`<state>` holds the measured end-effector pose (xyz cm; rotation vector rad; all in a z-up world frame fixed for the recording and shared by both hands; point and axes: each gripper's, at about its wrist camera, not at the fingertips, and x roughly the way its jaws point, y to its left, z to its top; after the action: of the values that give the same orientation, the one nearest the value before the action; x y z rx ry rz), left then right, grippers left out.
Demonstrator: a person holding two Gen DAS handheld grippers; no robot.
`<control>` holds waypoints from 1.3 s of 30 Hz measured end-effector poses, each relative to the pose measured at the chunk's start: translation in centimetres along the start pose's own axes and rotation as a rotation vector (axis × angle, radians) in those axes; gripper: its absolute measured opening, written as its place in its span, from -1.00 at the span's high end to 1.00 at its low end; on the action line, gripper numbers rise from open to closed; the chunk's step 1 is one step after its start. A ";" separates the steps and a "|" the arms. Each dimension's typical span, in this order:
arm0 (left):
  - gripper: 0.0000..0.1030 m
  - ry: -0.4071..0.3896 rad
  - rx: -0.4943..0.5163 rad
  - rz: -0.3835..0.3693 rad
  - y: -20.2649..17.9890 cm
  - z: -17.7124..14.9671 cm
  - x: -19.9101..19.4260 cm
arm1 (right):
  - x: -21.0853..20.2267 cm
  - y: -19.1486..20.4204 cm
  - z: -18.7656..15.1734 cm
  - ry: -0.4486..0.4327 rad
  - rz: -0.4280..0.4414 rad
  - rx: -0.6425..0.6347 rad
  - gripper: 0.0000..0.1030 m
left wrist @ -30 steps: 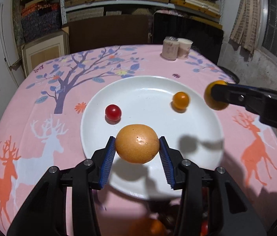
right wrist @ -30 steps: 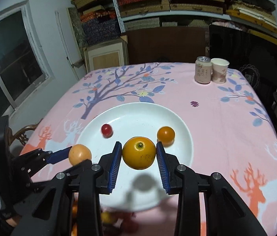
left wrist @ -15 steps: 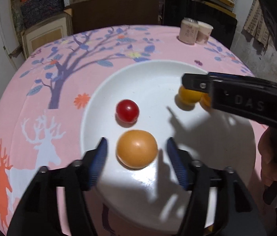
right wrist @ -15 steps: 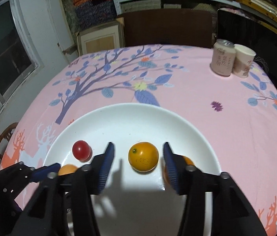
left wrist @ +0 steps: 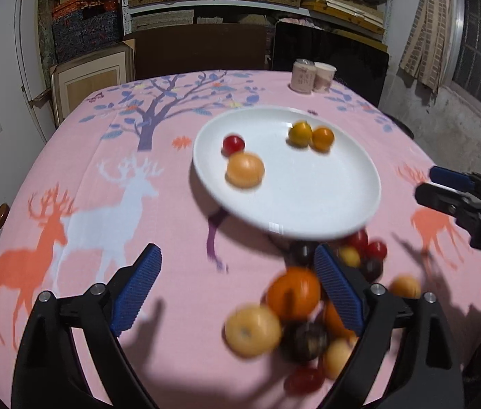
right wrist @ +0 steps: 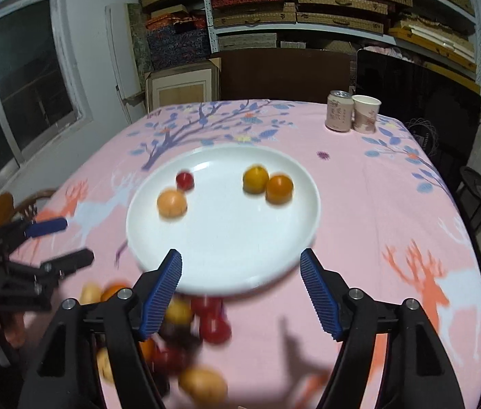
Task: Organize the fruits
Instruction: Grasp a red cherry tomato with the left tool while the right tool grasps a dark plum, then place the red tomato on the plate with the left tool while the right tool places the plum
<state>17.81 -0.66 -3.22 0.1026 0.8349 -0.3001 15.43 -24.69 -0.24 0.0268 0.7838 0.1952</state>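
Both grippers are empty, jaws opening, nothing between the pads. White plate [left wrist: 360, 184] is carrying four fruits: a red tomato [left wrist: 233, 144] and pale orange [left wrist: 245, 169] on its left half, two small oranges [left wrist: 311, 134] toward its far side. The loose fruit pile [left wrist: 303, 310] is sitting off the plate's near rim, on the cloth. Left gripper [left wrist: 237, 293] is hovering right over the pile's left edge; right gripper [right wrist: 240, 293] is sitting over the plate's near rim, pile down-left of it. Left looks nearer for the next pick.
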 end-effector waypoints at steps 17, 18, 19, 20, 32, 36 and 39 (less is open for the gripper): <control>-0.77 0.008 0.009 -0.029 -1.1 -9.9 -4.7 | -2.4 4.5 -12.0 0.060 -0.095 -0.067 -0.22; -0.77 0.010 0.015 -0.029 -1.3 -10.0 -4.8 | -2.1 4.7 -12.2 0.071 -0.102 -0.074 0.08; -0.77 0.011 0.024 -0.027 -1.5 -10.0 -4.8 | -1.7 4.9 -12.3 0.084 -0.102 -0.083 0.31; -0.77 0.013 0.037 -0.024 -1.9 -10.1 -4.8 | -1.3 5.2 -12.5 0.100 -0.098 -0.096 0.32; -0.01 0.092 0.136 0.031 -5.3 -10.0 -1.7 | -2.9 5.0 -13.4 -0.025 -0.078 -0.104 0.37; 0.25 0.122 0.115 0.013 -5.4 -10.0 -0.7 | -3.1 4.7 -13.4 -0.037 -0.073 -0.089 0.37; 0.30 0.104 0.124 0.014 -5.7 -9.8 -0.7 | -3.2 4.6 -13.3 -0.045 -0.065 -0.083 0.36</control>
<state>8.65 -3.93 -9.09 0.2416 0.9176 -0.3361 3.09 -21.46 -7.04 -0.0724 0.7303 0.1651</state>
